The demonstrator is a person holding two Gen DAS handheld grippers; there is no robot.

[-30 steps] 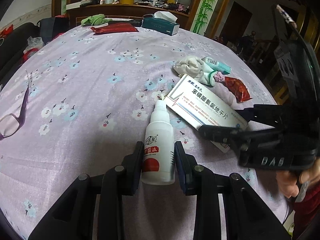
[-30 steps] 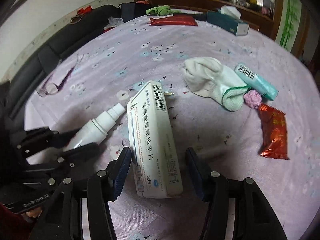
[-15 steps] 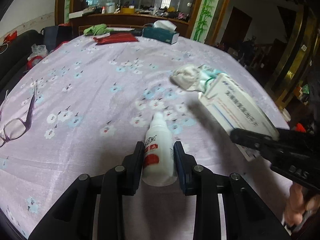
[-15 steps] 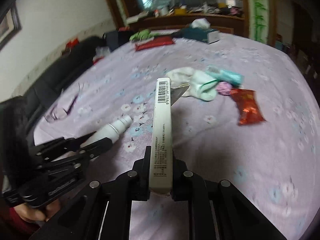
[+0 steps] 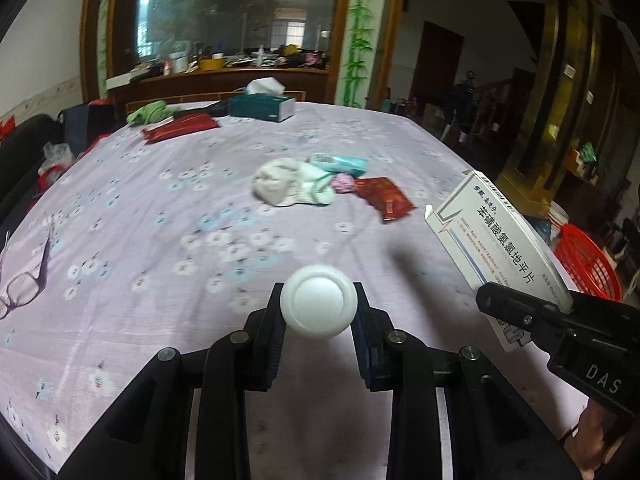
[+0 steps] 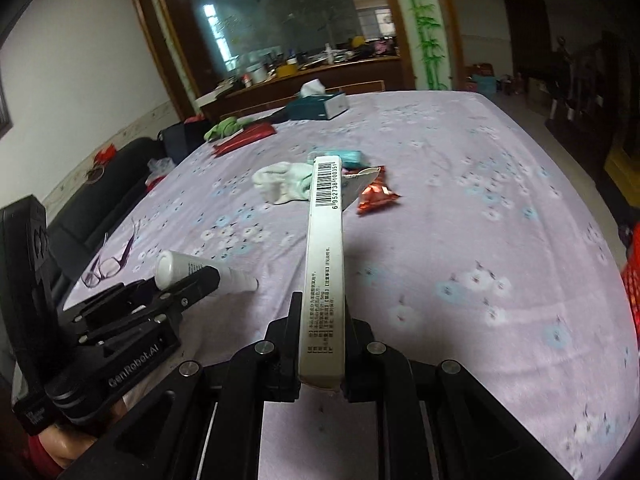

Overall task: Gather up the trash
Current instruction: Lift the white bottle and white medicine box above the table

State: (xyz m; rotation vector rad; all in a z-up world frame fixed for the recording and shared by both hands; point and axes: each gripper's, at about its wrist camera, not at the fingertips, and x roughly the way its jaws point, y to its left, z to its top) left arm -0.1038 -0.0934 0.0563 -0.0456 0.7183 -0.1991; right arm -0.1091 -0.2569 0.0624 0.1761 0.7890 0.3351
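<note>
My left gripper is shut on a white spray bottle, lifted off the table with its cap end pointing at the camera. In the right wrist view the same bottle lies level in the left gripper. My right gripper is shut on a flat white medicine box, held edge-up above the table; the box shows at the right of the left wrist view. On the lilac flowered cloth lie a white sock, a teal tube and a red wrapper.
A red plastic basket stands beyond the table's right edge. Purple glasses lie at the left. At the far end sit a teal tissue box, a red packet and a green cloth. A dark sofa runs along the left side.
Both grippers have risen from the table with their loads. The bottle has tipped from lying flat to pointing at the camera, and the box has lifted and swung right toward the basket.
</note>
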